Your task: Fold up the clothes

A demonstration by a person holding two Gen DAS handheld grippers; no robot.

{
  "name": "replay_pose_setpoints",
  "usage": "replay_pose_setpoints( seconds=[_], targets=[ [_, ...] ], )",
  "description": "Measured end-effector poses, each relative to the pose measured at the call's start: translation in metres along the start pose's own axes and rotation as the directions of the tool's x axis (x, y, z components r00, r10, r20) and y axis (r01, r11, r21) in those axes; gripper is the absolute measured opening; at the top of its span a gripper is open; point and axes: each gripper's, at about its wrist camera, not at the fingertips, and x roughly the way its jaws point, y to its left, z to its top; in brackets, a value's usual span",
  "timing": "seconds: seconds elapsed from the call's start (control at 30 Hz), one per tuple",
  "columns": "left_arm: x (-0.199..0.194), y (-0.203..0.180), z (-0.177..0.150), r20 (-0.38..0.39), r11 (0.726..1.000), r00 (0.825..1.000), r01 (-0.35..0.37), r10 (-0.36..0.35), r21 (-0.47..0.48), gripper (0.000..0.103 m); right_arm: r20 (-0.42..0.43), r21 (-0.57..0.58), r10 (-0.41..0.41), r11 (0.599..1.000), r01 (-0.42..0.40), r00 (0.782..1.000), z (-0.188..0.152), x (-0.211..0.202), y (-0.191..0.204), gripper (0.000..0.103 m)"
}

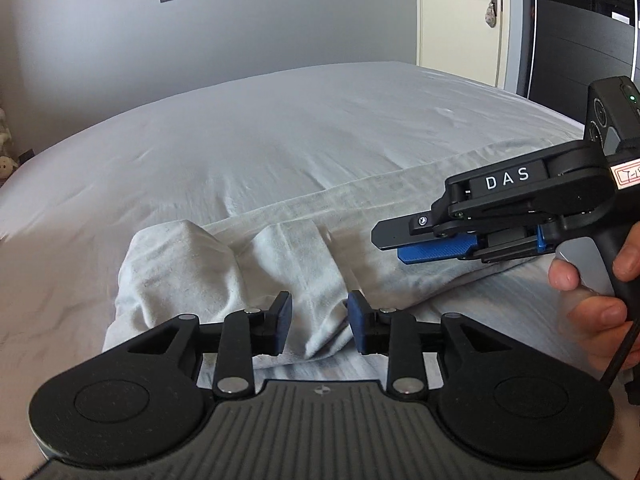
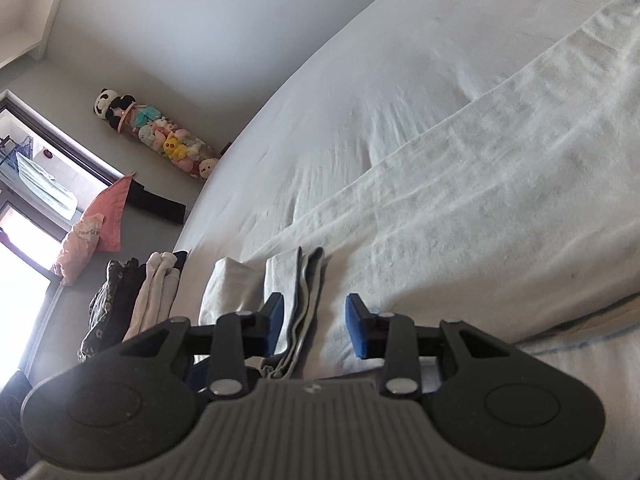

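left gripper: pointing downward, jaws standing apart, pads gripping nothing | right gripper: jaws standing apart, gripping nothing, tilted sideways | hand: wrapping the right gripper's handle, fingers curling round

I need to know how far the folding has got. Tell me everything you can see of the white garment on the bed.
The white garment is a soft, cotton-looking cloth lying as a long folded band across the grey bed sheet. It is wrinkled, with its near end bunched into upright folds and layered hems showing. The left tool is open around a fold; the right tool stands open over it.
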Motion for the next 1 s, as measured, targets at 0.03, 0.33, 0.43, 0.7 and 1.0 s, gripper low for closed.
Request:
replay_pose_setpoints(
  seconds=[0.03,0.33,0.43,0.7,1.0],
  targets=[
    [0.0,0.001,0.001,0.006,1.0,1.0,-0.016,0.016,-0.006,0.036,0.0,-0.016,-0.002,1.0,0.002,1.0,0.0,0.002,0.003,0.036],
    [-0.003,0.052,0.017,-0.01,0.964,0.972,-0.236,0.237,-0.122,0.032,0.015,-0.159,-0.028,0.987,0.03,0.999,0.002,0.033,0.031,0.025],
    [0.004,0.071,0.012,-0.064,0.947,0.96,-0.28,0.273,-0.159,0.023,0.028,-0.199,-0.032,0.979,0.037,0.999,0.004,0.044,0.036,0.022],
    [0.012,0.099,-0.002,-0.143,0.936,0.95,-0.301,0.278,-0.182,0.018,0.029,-0.22,-0.08,0.972,0.084,0.996,0.009,0.071,0.034,0.023],
    [0.013,0.099,-0.008,-0.15,0.939,0.951,-0.294,0.269,-0.178,0.018,0.081,-0.257,-0.072,0.962,0.09,0.994,0.005,0.061,0.044,0.004]
  ],
)
